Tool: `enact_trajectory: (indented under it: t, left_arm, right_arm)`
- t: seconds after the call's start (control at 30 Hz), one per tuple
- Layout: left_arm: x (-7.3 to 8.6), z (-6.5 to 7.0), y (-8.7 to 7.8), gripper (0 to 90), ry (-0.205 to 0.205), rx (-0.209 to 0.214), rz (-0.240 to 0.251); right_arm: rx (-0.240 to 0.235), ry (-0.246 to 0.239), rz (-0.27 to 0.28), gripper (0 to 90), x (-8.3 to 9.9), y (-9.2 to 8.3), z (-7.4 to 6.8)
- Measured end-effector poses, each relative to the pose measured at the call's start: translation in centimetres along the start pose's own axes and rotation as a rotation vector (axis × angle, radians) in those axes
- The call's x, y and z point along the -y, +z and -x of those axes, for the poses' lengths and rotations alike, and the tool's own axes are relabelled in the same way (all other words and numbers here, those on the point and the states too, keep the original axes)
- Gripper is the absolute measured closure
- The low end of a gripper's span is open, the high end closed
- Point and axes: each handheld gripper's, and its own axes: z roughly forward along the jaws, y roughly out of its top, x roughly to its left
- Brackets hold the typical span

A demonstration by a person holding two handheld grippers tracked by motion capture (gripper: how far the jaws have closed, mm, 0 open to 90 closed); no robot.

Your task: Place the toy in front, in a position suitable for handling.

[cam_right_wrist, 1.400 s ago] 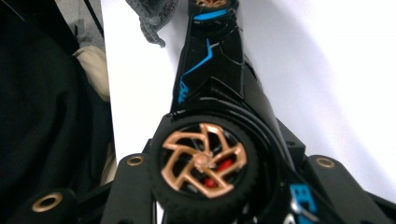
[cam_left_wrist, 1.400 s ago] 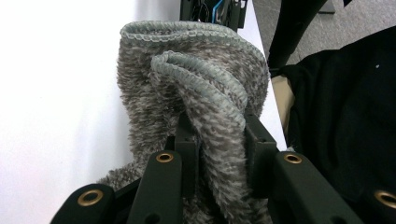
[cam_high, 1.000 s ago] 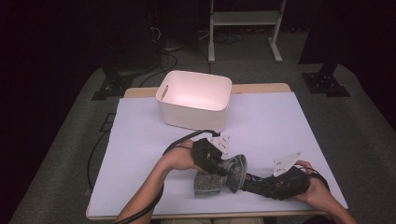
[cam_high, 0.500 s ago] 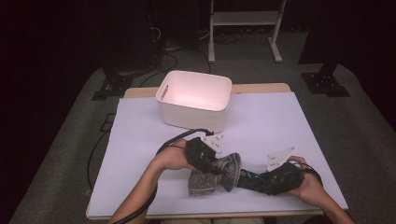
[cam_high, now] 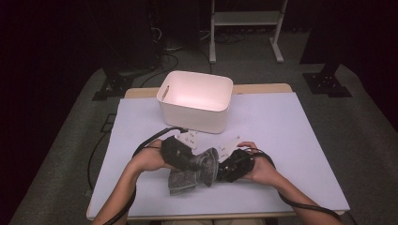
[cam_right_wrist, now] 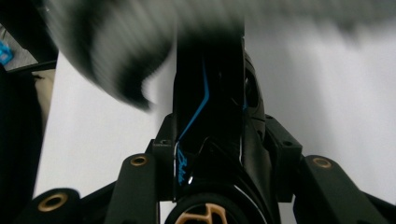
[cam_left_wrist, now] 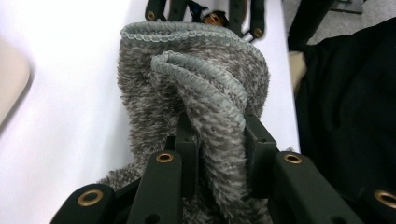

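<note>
Near edge of white table (cam_high: 300,140): left gripper (cam_left_wrist: 219,140) clamped on a fold of the grey fuzzy sock (cam_left_wrist: 196,88). Right gripper (cam_right_wrist: 219,154) just beside it, jaws closed on a black object with blue lines (cam_right_wrist: 210,93). Beyond, white bin (cam_high: 196,101) stands apart, unobstructed.

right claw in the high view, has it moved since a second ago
Yes. The right claw has slid left along the table's near edge, toward the left claw and the grey cloth, ending nearer below the white bin.
</note>
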Motion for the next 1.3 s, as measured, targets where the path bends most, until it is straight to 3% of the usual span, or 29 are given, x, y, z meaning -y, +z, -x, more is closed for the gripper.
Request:
enact_trajectory:
  t: [0.1, 0.27, 0.43, 0.6, 0.7, 1.3]
  left_arm:
    - [1.1, -0.4, 0.5, 71.9, -0.037, -0.003, -0.04]
    - [2.1, -0.9, 0.6, 71.6, -0.069, 0.021, 0.005]
    - [2.1, -0.6, 0.6, 71.6, -0.068, 0.015, 0.0]
    - [2.0, -0.5, 0.7, 71.6, -0.063, 0.022, 0.0]
    - [2.0, -0.3, 0.7, 71.6, -0.055, 0.025, 0.0]
    - [2.2, 1.1, 0.7, 71.5, -0.034, 0.071, 0.004]
  right_arm:
    - [-0.003, -0.034, -0.029, 55.6, -1.2, 1.5, 0.2]
    - [-0.023, -0.022, -0.018, 55.3, -1.1, 2.1, 0.5]
    - [-0.028, -0.008, -0.011, 53.2, -0.7, 1.6, 0.5]
    - [-0.057, 0.047, 0.036, 47.9, 0.2, 0.1, 0.6]
    - [-0.059, 0.056, 0.056, 46.3, 0.5, -0.3, 0.4]
    - [-0.158, 0.143, 0.13, 39.1, -0.1, -1.5, 0.7]
